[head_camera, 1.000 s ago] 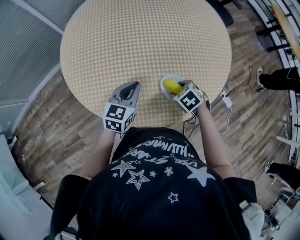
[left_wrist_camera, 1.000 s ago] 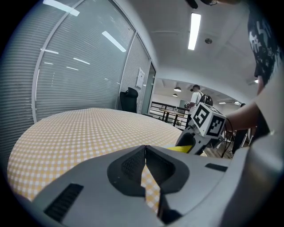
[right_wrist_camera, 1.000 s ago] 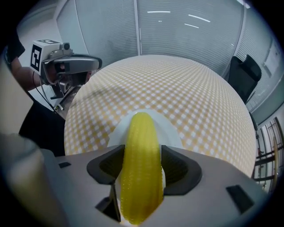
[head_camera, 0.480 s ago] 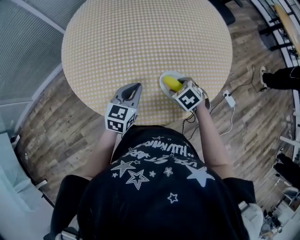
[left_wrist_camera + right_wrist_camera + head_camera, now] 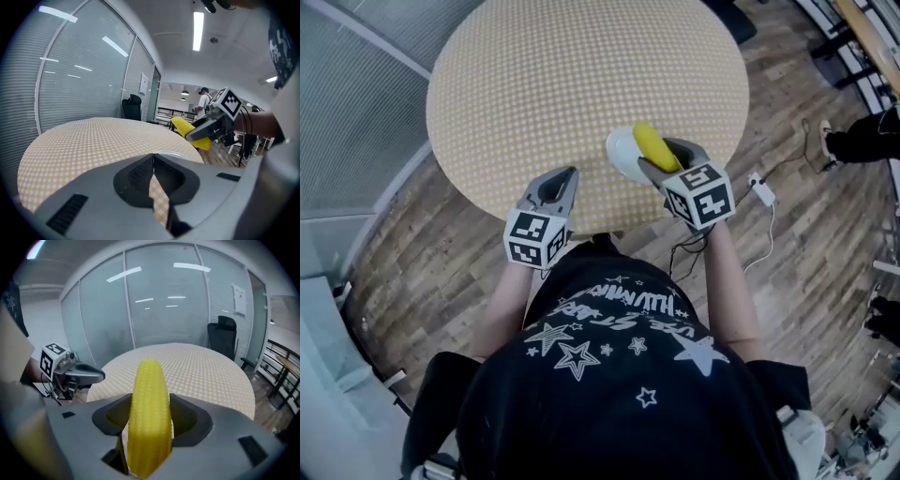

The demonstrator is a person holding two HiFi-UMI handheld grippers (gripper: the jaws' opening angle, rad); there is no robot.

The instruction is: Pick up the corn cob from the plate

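**Round checked surface, corn cob up in the right tongs**

Glass walls with blinds close off one side of the room, and wood planks cover the floor around a round surface (image 5: 534,94) with a fine yellow-and-white check. A black office chair (image 5: 220,336) stands on its far side. Near the edge closest to the person sits a small white plate (image 5: 619,152).

The right tongs (image 5: 664,156) are clamped on the corn cob (image 5: 649,143), one jaw pressed to each side of it. The right gripper view shows the yellow cob (image 5: 149,418) filling the gap between the jaws, with its rounded tip pointing away towards the middle of the surface. From the left gripper view, the cob (image 5: 187,131) hangs in the air above the plate rim (image 5: 173,153), tilted with its far end up.

The left tongs (image 5: 563,178) hover at the near edge of the surface, well to the side of the plate. Their jaws (image 5: 153,161) are pressed together with nothing between them.

A white plug and cable (image 5: 761,192) lie on the floor by the person's right arm.
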